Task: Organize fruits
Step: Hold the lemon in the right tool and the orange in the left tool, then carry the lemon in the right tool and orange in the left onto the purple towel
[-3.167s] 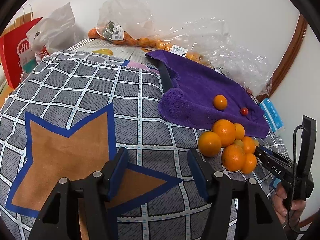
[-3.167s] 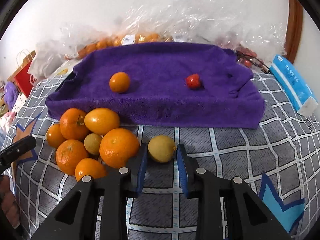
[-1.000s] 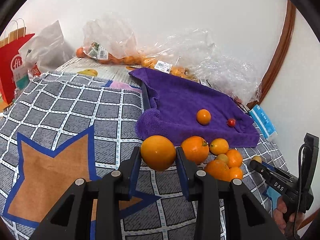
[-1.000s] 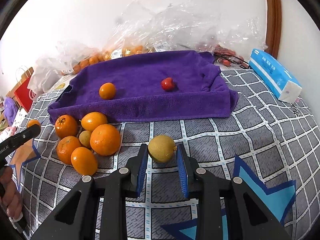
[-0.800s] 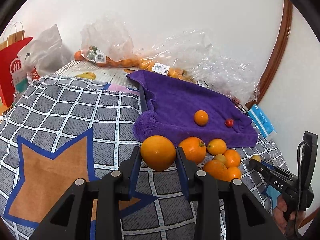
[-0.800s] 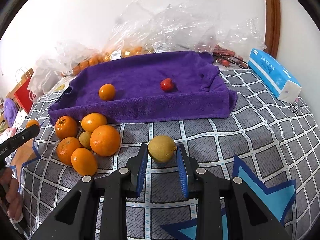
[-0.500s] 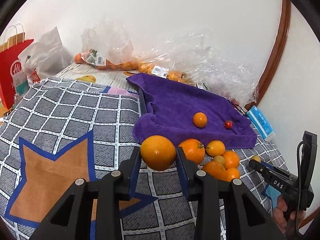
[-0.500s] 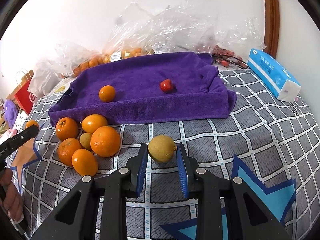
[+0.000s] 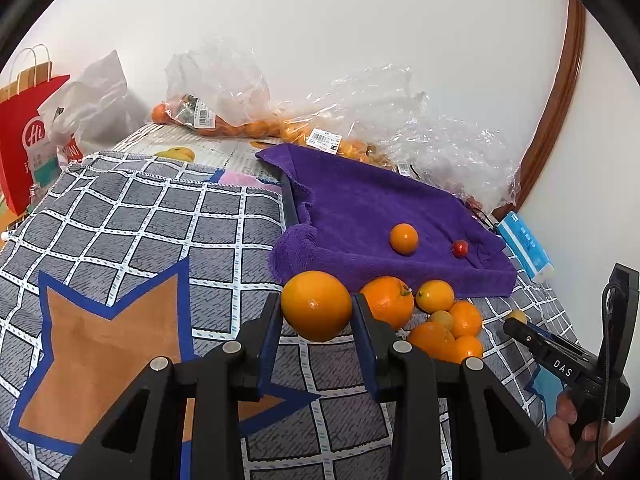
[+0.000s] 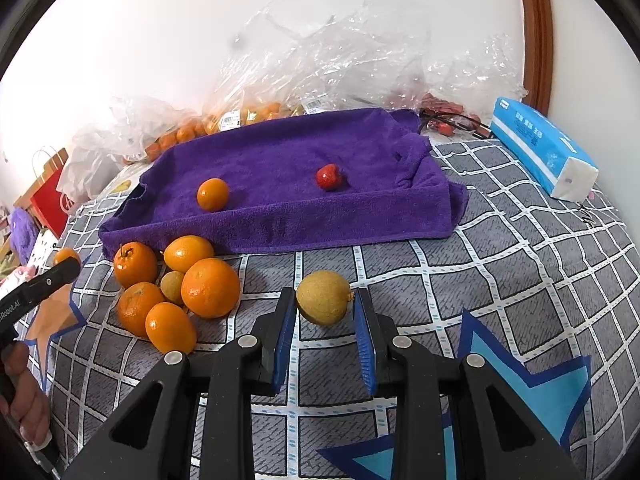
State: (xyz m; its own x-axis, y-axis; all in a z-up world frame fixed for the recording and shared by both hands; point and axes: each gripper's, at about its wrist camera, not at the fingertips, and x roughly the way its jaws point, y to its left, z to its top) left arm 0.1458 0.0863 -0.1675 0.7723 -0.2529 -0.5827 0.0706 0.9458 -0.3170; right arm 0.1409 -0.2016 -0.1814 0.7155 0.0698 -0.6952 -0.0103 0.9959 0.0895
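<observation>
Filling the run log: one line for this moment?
left gripper: shut on orange | right gripper: shut on yellow fruit | purple towel: two fruits

A yellowish-brown round fruit [image 10: 323, 298] is held between the blue pads of the right tool [image 10: 324, 336], above the grey checked cloth [image 10: 520, 264]. A cluster of oranges [image 10: 180, 286] is seen to the left, just beside the purple towel [image 10: 288, 184]. On the towel, a small orange [image 10: 213, 194] and a red fruit [image 10: 328, 177] are set apart.
</observation>
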